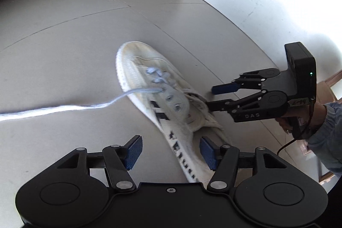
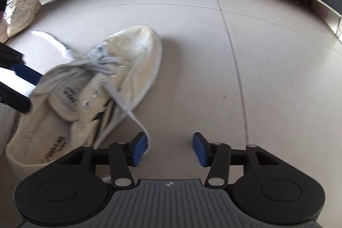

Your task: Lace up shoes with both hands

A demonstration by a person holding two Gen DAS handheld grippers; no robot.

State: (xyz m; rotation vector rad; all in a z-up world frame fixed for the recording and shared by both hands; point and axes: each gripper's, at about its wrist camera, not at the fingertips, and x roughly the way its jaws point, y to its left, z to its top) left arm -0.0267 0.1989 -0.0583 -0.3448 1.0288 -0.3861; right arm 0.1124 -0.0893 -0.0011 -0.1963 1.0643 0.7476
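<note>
From the left wrist, the left gripper (image 1: 171, 152) gapes empty above the white shoe (image 1: 162, 99) on the floor (image 1: 64, 46); its lace (image 1: 64, 108) trails left (blurred). From the right wrist, the right gripper (image 2: 170, 149) stands released, a lace end brushing one finger.

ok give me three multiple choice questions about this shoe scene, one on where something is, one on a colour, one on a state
1. Where does the white shoe lie?
A. on a tiled floor
B. on a bench
C. in a box

2. What colour are the pads of the right hand-held gripper?
A. red
B. blue
C. green

3. How do the jaws of the left hand-held gripper stand?
A. clamped on the shoe's toe
B. shut on a lace
C. open, holding nothing

Answers: 1 A, floor tile seams run all around the shoe. 2 B, both pads show blue in the right wrist view. 3 C, a clear gap lies between its pads, and the light blue lace runs off well clear of them.
</note>
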